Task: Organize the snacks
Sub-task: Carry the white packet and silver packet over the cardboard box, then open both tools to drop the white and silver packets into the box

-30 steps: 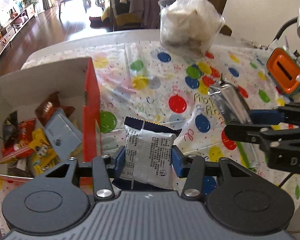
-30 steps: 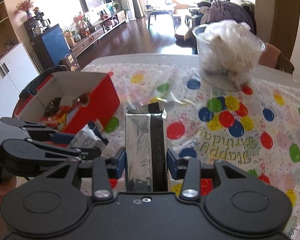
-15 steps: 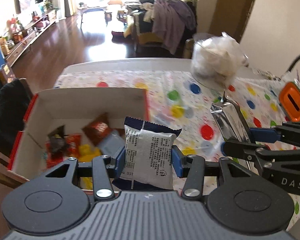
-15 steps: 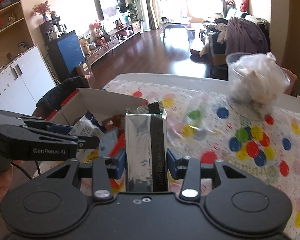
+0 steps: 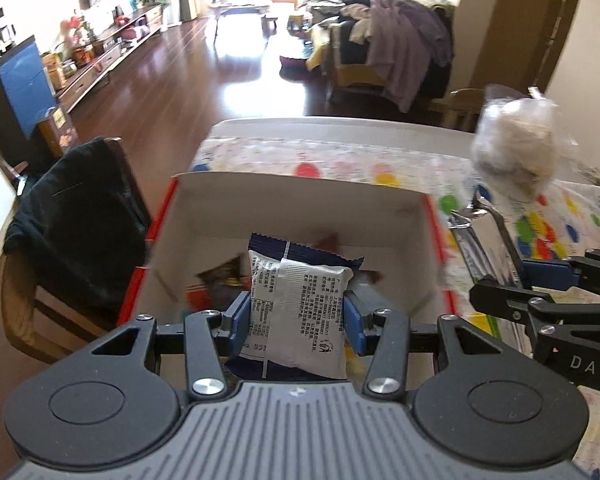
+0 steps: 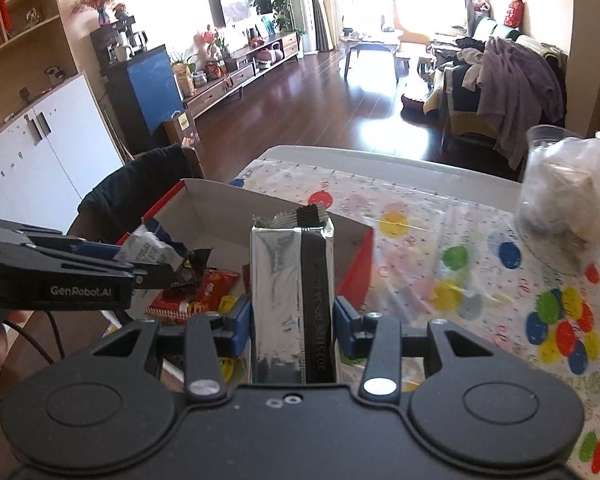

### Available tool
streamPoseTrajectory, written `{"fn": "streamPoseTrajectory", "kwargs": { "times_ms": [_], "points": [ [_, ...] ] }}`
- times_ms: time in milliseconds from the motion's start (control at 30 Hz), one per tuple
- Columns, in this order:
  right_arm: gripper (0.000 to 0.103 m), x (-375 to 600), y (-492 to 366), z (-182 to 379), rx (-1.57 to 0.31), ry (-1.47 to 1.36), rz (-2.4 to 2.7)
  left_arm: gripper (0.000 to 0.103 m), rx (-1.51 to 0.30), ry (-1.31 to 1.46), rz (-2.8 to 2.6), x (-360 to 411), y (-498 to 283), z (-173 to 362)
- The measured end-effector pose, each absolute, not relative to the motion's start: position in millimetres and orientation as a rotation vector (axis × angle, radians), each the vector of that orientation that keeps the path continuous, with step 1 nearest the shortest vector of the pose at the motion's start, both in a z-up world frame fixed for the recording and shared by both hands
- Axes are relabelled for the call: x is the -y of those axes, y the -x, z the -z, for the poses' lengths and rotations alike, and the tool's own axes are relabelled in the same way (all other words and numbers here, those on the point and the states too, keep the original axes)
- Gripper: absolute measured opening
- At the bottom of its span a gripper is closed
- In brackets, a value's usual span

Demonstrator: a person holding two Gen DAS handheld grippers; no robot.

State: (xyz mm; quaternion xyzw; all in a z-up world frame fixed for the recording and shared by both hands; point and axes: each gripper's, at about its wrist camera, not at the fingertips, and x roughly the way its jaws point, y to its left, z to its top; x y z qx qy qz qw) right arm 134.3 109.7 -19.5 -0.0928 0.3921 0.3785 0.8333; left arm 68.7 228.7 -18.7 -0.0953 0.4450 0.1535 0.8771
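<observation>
Compared with a second ago, both tongs have been carried from above the open tablecloth to the red cardboard box (image 5: 428, 216), which stands at the left side of the counter (image 6: 380, 160). Transport is therefore judged nearly complete, with release into the box as the remaining step for each packet.

The left tongs (image 5: 296, 316) are closed narrowly on a blue-and-white snack packet (image 5: 300, 304); the blue pads press its two side edges. The packet is held upright above the box interior, over the loose wrappers already lying there.

The right tongs (image 6: 292, 320) are closed on a silver foil packet (image 6: 288, 280), gripped at its sides and standing upright with its crimped seal at the far end. In the right wrist view this packet is held over the near right part of the box; in the left wrist view it appears just outside the right wall, so its exact position over the rim cannot be told.

A plastic tub holding a white bag (image 6: 564, 196) stands at the far right, well apart.
</observation>
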Motion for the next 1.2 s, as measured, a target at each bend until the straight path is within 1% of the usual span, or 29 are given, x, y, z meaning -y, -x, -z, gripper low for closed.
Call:
{"fn": "streamPoseTrajectory", "kwargs": {
  "times_ms": [200,400,600,933,1067,1200],
  "points": [
    [0.041,-154.0,-138.7,39.7,-0.863,0.245,-0.815,0.047,-0.957,0.186,-0.348,-263.8,-76.5,36.7],
    [0.041,-189.2,-139.6,66.5,-0.91,0.327,-0.813,0.047,-0.994,0.149,-0.332,-281.6,-87.3,60.1],
    [0.041,-203.9,-143.3,87.3,-0.942,0.377,-0.786,0.047,-1.029,0.102,-0.315,-280.1,-98.8,77.8],
    [0.042,-204.4,-144.8,94.2,-0.959,0.376,-0.783,0.047,-1.077,0.073,-0.292,-270.3,-104.7,92.4],
    [0.045,-199.8,-142.5,90.3,-0.957,0.359,-0.79,0.048,-1.073,0.07,-0.294,-270.3,-103.0,91.6],
    [0.051,-193.3,-139.9,83.2,-0.948,0.335,-0.788,0.05,-1.061,0.084,-0.3,-272.0,-100.0,88.0]
  ]
}}
